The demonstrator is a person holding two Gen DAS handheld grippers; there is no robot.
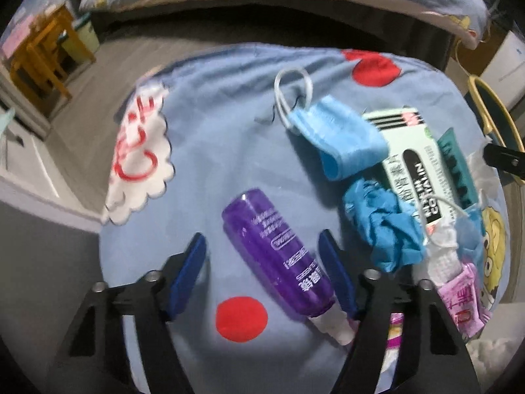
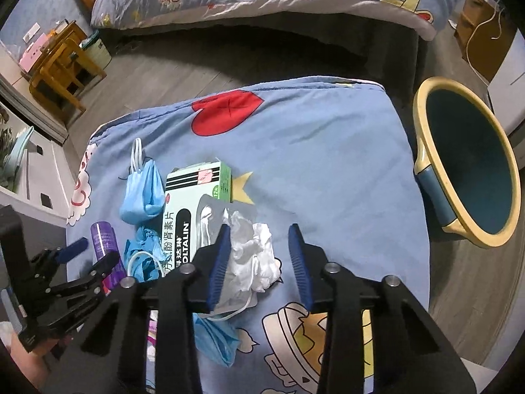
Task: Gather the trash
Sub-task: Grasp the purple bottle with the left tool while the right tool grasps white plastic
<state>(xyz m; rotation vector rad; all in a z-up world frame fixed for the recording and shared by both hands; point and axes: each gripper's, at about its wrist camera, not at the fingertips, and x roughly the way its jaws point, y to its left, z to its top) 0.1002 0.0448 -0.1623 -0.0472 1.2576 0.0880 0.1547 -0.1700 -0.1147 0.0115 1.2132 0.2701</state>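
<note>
The left gripper point(image 1: 262, 272) is hanging over the purple bottle point(image 1: 279, 256), which is lying on its side on the blue quilt point(image 1: 213, 138), white nozzle toward the camera. Its jaws are standing apart on either side of the bottle; the right pad looks to be just beside or touching the plastic, the left one clear of it, so nothing is gripped yet. The bottle is likely rigid, smooth and light (a round body that may roll), so taking it across the middle, square to its length, seems safest.

The right gripper point(image 2: 259, 259) is straddling the crumpled white tissue point(image 2: 252, 252), jaws part-way in; the left pad is brushing the paper, the right pad apart from it. The tissue should squash easily and weigh almost nothing, so pinching its bulk should work. The bin point(image 2: 466, 170) is waiting beside the quilt.
</note>
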